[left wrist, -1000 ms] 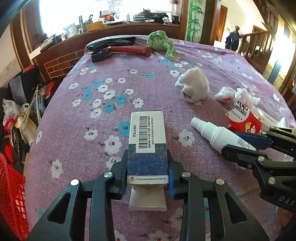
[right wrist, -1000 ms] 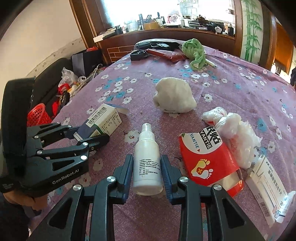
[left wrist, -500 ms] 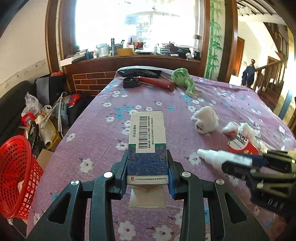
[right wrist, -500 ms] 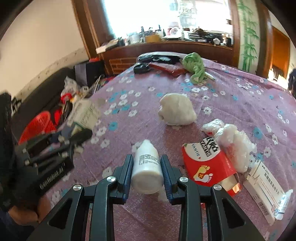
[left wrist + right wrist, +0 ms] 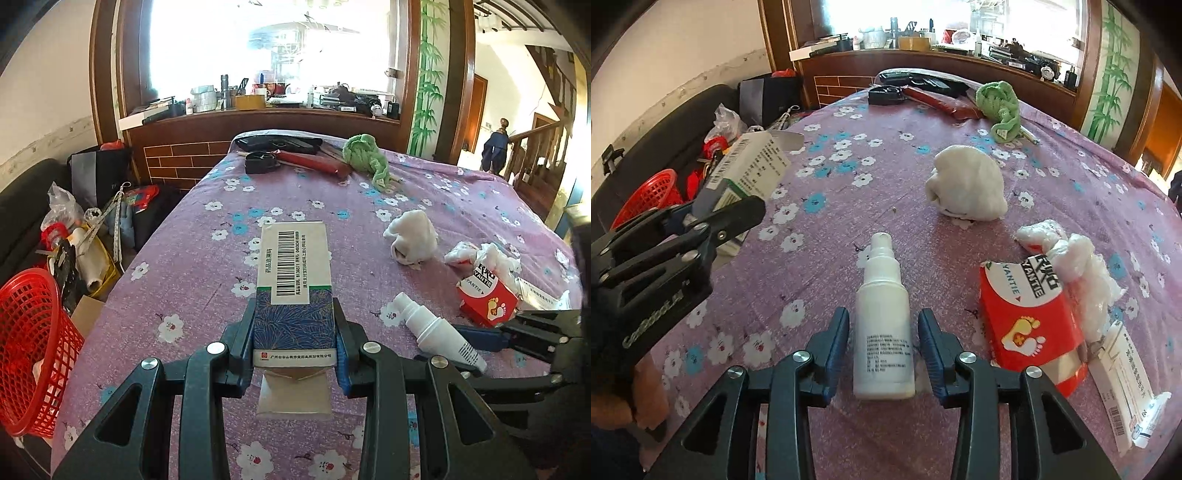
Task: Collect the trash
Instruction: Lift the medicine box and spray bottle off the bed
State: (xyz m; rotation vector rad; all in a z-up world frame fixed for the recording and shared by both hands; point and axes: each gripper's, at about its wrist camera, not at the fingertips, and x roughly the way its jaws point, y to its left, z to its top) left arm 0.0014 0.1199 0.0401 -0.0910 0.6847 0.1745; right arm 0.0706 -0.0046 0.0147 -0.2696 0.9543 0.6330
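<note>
My left gripper (image 5: 295, 325) is shut on a blue and white medicine box (image 5: 293, 266) and holds it above the flowered purple tablecloth (image 5: 192, 280). The right wrist view shows that box (image 5: 750, 166) raised at the left in the left gripper (image 5: 713, 218). A white spray bottle (image 5: 882, 302) lies on the cloth between the jaws of my right gripper (image 5: 882, 332). Those jaws are opening, with a gap on each side of the bottle. A red packet (image 5: 1030, 321), crumpled tissue (image 5: 1082, 258) and a white wad (image 5: 967, 184) lie to the right and beyond.
A red mesh basket (image 5: 29, 350) stands on the floor left of the table among bags and clutter. A white medicine box (image 5: 1126, 384) lies at the right edge. A green cloth (image 5: 1001, 107) and dark tools (image 5: 916, 88) sit at the far end.
The left gripper has risen and tilted up with the box, bringing the basket into view. The right gripper's jaws have parted from the spray bottle, which now lies flat on the cloth.
</note>
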